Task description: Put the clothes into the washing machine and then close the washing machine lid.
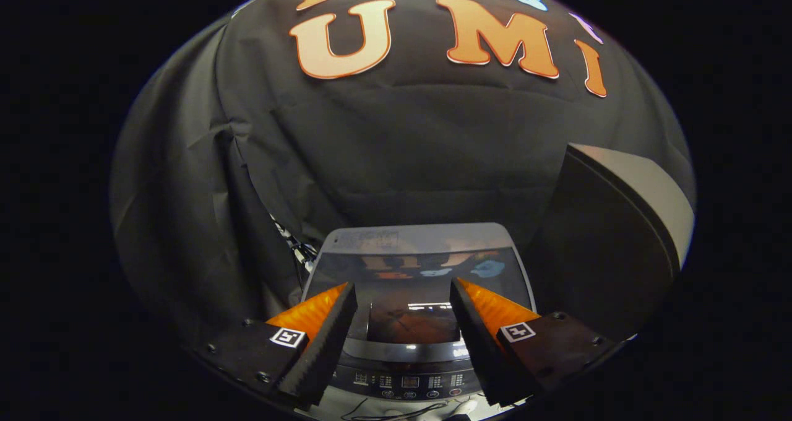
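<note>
Tool (403, 297) open; its two fingers stand well apart with nothing between the pads; dark ribbed pads (326, 340) face inward, orange wedges behind them, each finger base carrying a small square black-and-white marker (288, 337); nothing gripped.

Just ahead of and below the fingers: the washing machine (411, 266), a top-loader seen from its near side; its lid (414, 285) lies flat and closed over the tub, dark and glossy, with reflections of the booth wall across it; a paler grey band runs along the lid's far edge; the gap between the fingers frames the near half of the lid.

Nearest, under the fingertips: the control panel (405, 382), a dark strip with small lit displays and a row of round buttons; too small to make out further; below it a strip of the machine's white front and a thin dark cable (396, 413).

Right of the machine, near it: a large dark appliance body (609, 247) with a pale top face, standing taller than the washer.

Left of the machine, at its far corner: a bundle of cables (296, 241) against the cloth.

Beyond everything: the black cloth wall (396, 148), creased and hanging in folds.

Clothes: none visible outside the machine; whether any lie under the closed lid cannot be told.
</note>
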`<state>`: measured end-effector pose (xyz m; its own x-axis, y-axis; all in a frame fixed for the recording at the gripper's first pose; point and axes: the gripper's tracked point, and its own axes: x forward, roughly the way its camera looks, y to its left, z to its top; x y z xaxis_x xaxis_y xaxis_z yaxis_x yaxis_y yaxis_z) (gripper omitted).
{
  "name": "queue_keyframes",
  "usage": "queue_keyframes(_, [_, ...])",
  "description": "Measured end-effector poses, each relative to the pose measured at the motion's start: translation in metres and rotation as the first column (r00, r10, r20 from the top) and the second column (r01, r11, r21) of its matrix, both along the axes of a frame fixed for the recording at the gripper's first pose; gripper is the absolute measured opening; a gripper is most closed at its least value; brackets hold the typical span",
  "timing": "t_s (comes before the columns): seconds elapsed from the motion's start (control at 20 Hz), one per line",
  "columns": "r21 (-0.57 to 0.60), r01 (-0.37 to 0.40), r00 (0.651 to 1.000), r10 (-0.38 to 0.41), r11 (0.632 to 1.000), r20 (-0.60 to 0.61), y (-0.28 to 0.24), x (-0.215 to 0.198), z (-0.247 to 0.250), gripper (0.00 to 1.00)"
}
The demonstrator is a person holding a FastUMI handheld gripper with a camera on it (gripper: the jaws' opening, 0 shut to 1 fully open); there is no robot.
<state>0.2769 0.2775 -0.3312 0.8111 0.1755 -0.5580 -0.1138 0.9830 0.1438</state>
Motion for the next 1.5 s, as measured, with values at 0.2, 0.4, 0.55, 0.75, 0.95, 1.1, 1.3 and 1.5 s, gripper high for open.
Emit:
queue_keyframes(0.2, [0.015, -0.005, 0.996, 0.004, 1.0, 0.093, -0.021, 0.001, 0.069, 0.98])
queue_keyframes(0.4, [0.035, 0.017, 0.981, -0.024, 0.999, 0.191, -0.049, -0.017, 0.137, 0.98])
queue_keyframes(0.55, [0.051, 0.031, 0.966, -0.043, 0.998, 0.256, -0.079, -0.038, 0.184, 0.98])
queue_keyframes(0.75, [0.032, 0.06, 0.944, -0.067, 0.998, 0.324, -0.127, -0.074, 0.222, 0.98])
queue_keyframes(0.95, [0.046, 0.07, 0.924, -0.082, 0.996, 0.373, -0.164, -0.106, 0.255, 0.98])
queue_keyframes(1.1, [0.025, 0.087, 0.906, -0.089, 0.996, 0.415, -0.187, -0.127, 0.28, 0.98])
queue_keyframes(1.3, [0.017, 0.09, 0.879, -0.088, 0.996, 0.469, -0.21, -0.15, 0.304, 0.98])
queue_keyframes(1.5, [-0.005, 0.103, 0.854, -0.086, 0.995, 0.514, -0.226, -0.169, 0.326, 0.98])
